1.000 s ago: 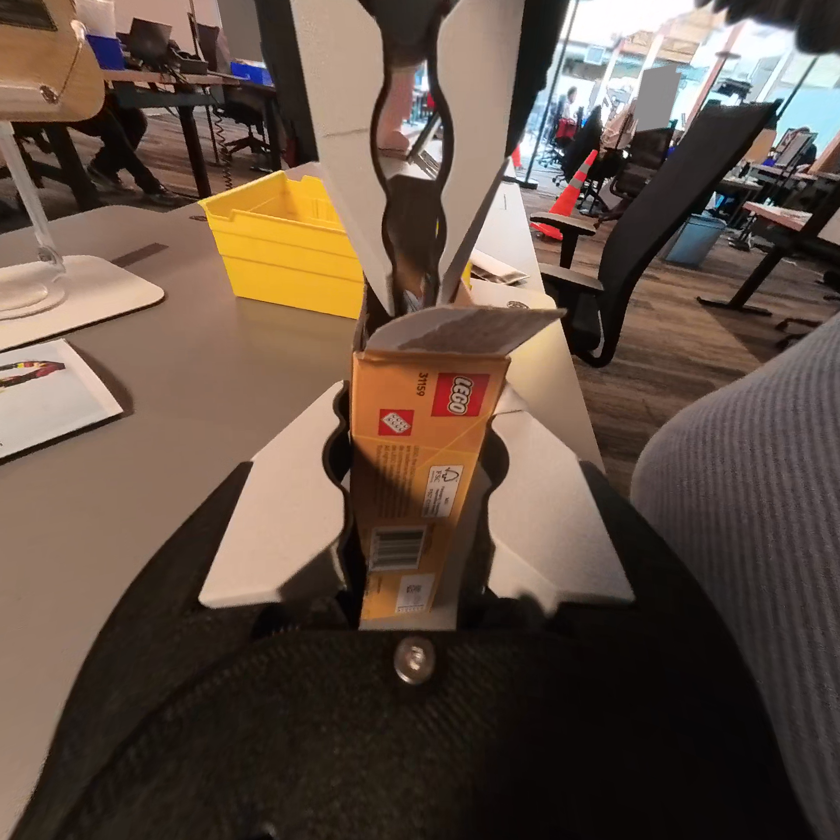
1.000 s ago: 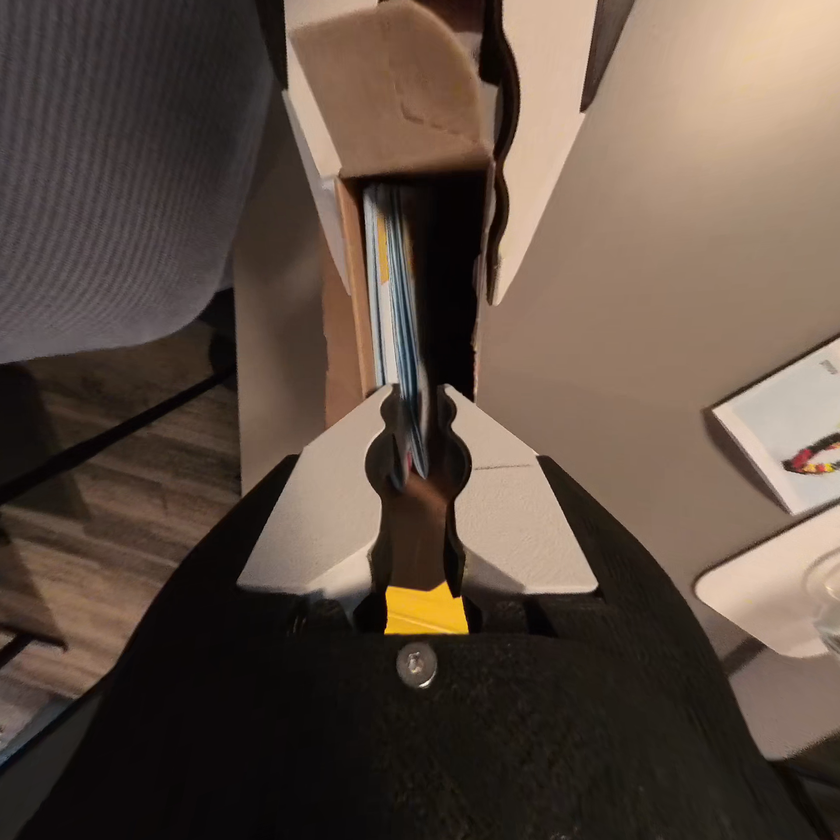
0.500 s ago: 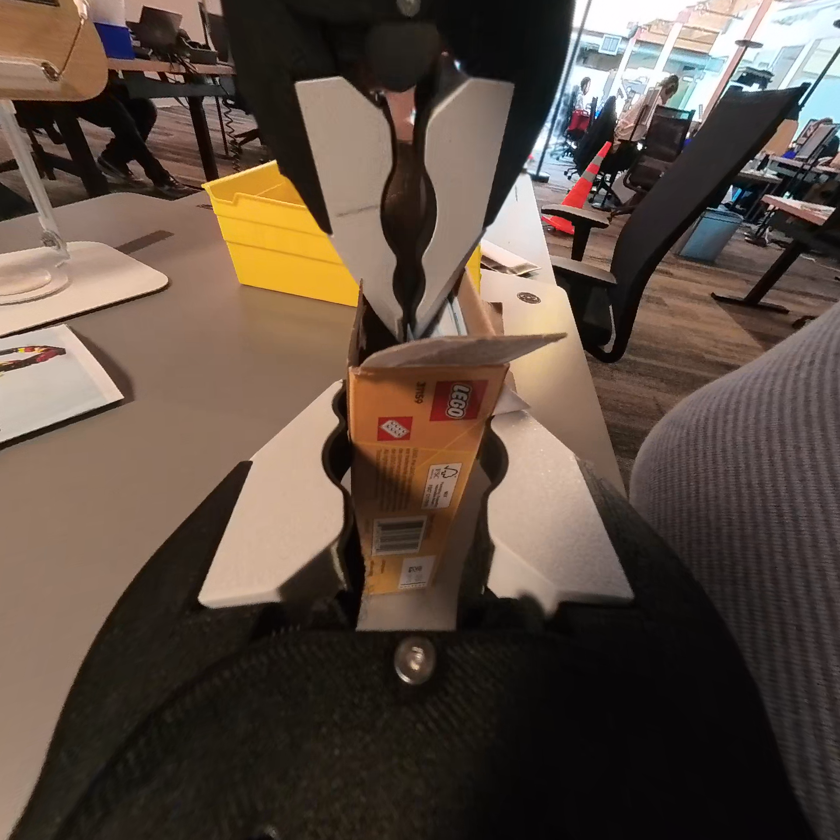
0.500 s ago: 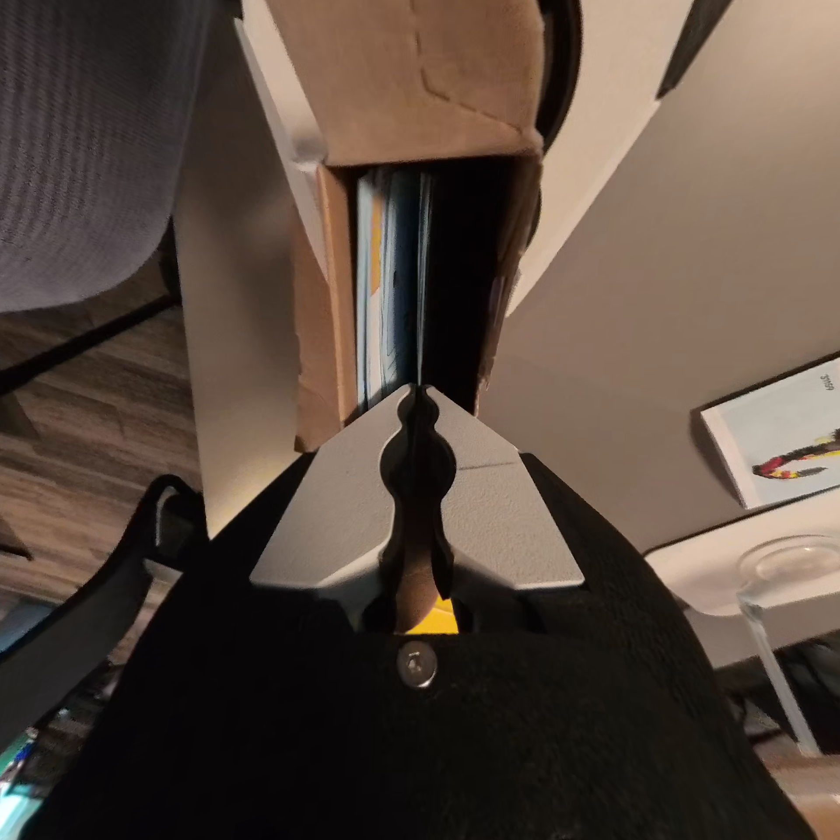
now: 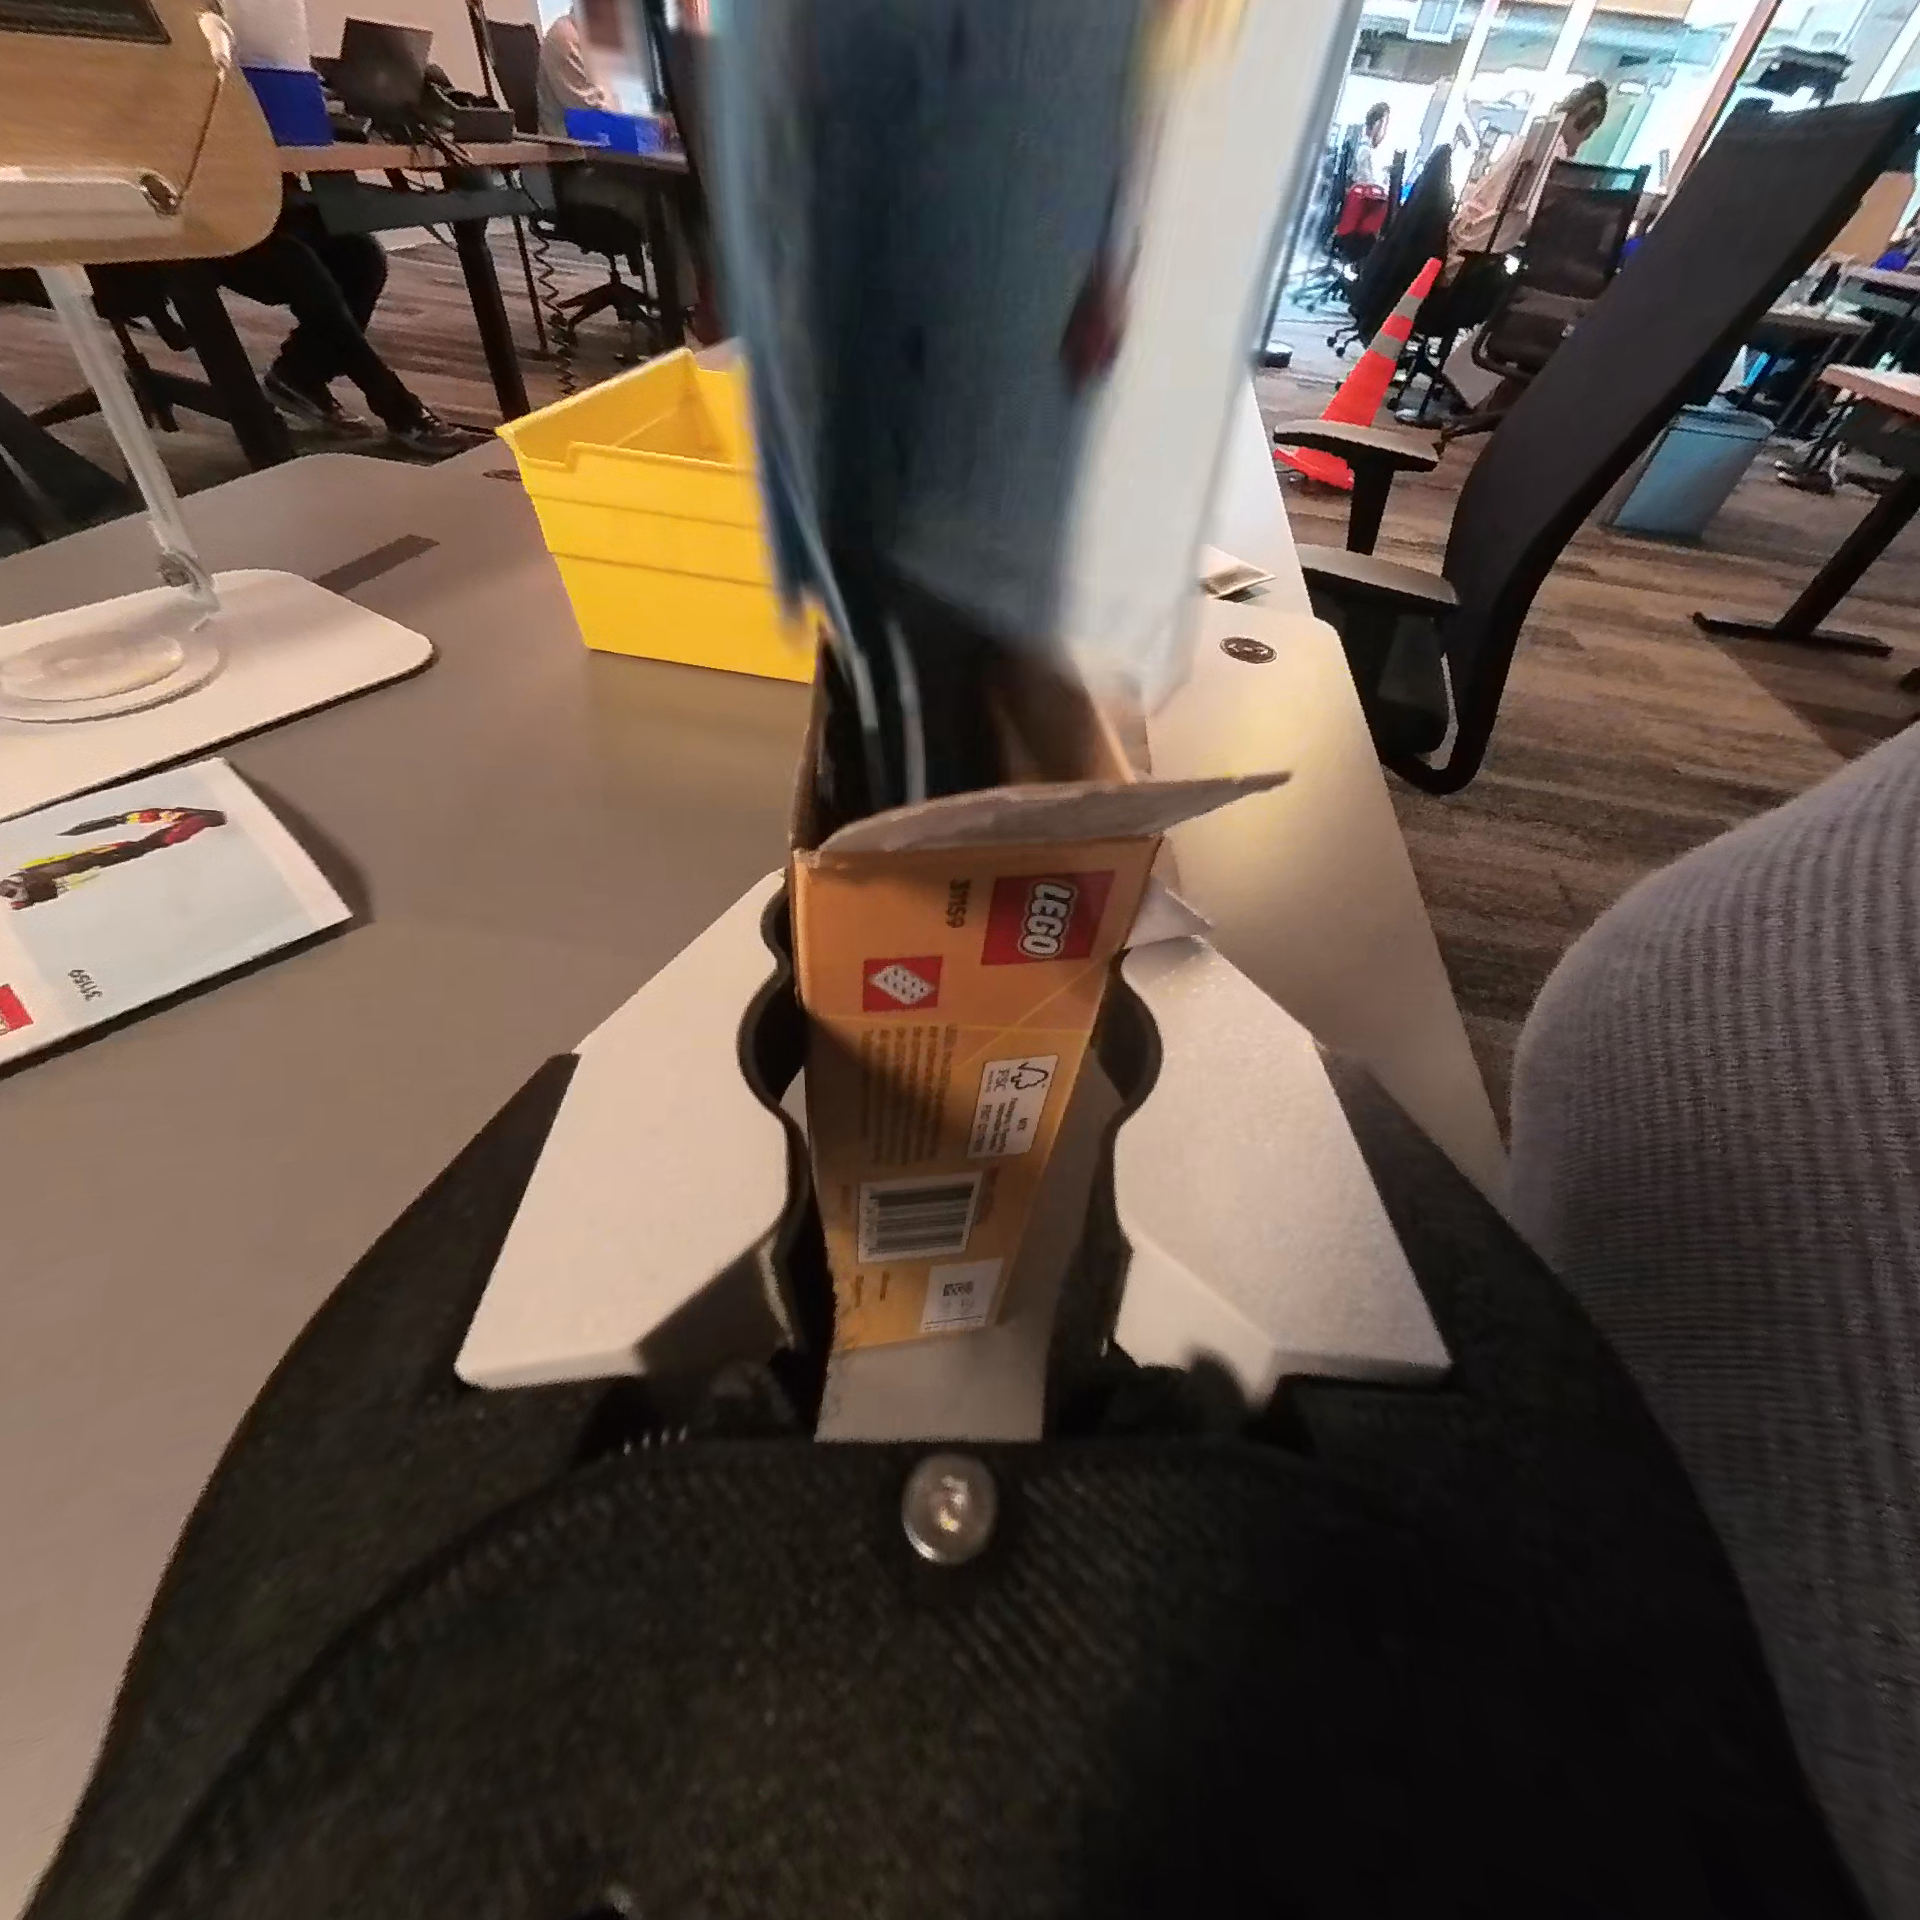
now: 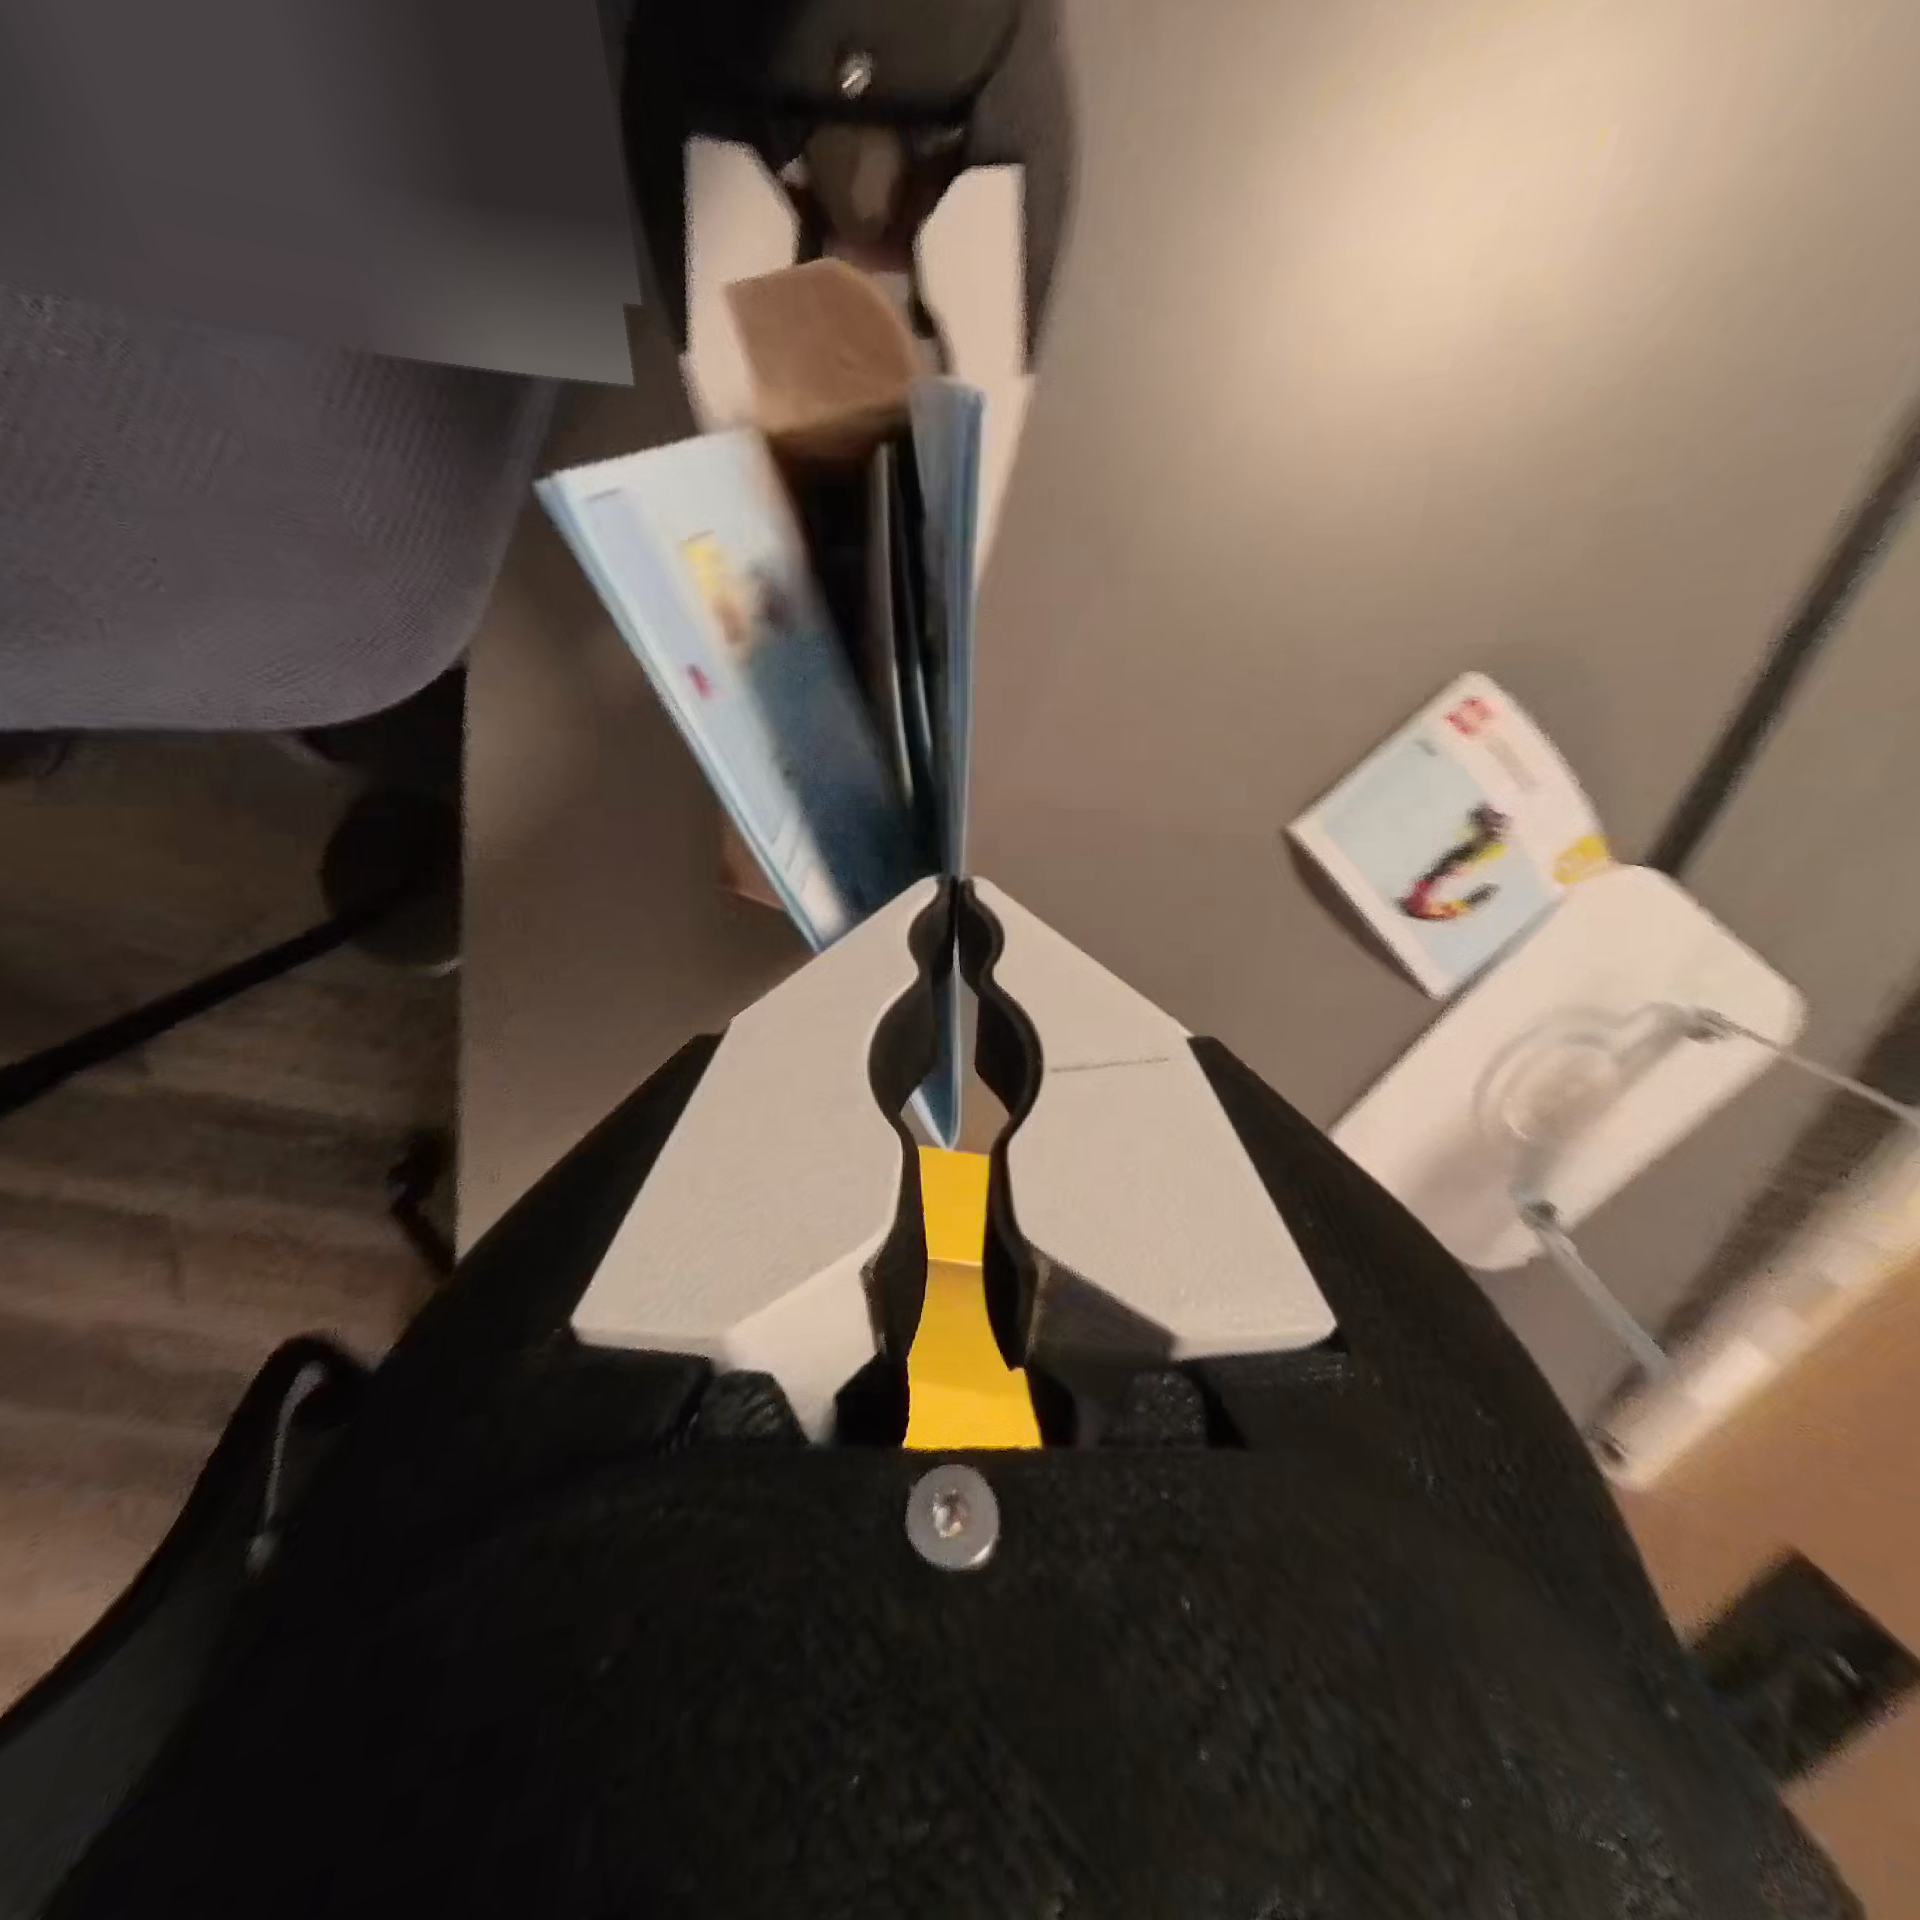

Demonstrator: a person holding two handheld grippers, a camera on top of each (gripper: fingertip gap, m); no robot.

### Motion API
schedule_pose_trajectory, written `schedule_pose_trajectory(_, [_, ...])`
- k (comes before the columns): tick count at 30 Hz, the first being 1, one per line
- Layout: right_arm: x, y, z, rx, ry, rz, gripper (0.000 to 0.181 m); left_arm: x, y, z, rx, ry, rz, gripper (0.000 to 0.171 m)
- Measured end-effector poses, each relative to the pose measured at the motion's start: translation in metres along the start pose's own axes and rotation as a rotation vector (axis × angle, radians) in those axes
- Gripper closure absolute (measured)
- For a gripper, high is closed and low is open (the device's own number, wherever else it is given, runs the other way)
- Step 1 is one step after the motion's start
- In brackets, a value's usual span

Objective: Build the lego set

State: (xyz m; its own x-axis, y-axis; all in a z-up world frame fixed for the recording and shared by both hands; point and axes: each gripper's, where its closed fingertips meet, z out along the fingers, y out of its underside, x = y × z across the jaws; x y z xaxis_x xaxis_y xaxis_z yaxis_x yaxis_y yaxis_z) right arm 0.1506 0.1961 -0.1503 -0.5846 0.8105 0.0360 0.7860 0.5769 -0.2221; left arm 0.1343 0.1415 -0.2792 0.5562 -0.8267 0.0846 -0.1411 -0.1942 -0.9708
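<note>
Daylight floods through the far glass windows (image 5: 1558, 135), overexposed, while the grey desk surface (image 5: 312, 1195) stays evenly lit. The pale blue paper booklet (image 5: 966, 312) smears with motion blur. The right wrist view is dimmer and warm-toned, soft throughout. Wide-angle distortion bends both pictures' edges.

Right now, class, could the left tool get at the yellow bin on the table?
Probably not: the left tool is shut on the box. The yellow bin sits unobstructed beyond it.
</note>
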Motion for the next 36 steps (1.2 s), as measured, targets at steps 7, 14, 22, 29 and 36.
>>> schedule_pose_trajectory(7, [0.107,0.028,-0.066,0.238,0.467,0.179,0.181,0.002,0.0,0.001,-0.001,-0.006,0.032,0.117])
schedule_pose_trajectory(14, [0.176,0.013,-0.012,0.494,0.639,0.291,0.181,0.002,0.0,0.002,0.001,-0.005,0.034,0.117])
schedule_pose_trajectory(22, [0.23,0.023,-0.003,0.797,0.768,0.553,0.181,0.004,0.001,0.002,-0.002,0.004,0.052,0.117])
schedule_pose_trajectory(29, [0.224,0.097,0.138,0.344,0.963,0.403,0.181,0.003,0.0,0.002,0.0,0.01,0.043,0.116])
schedule_pose_trajectory(36, [0.17,0.104,0.178,-0.12,0.742,-0.122,0.139,0.003,0.001,0.002,-0.002,0.012,0.048,0.117])
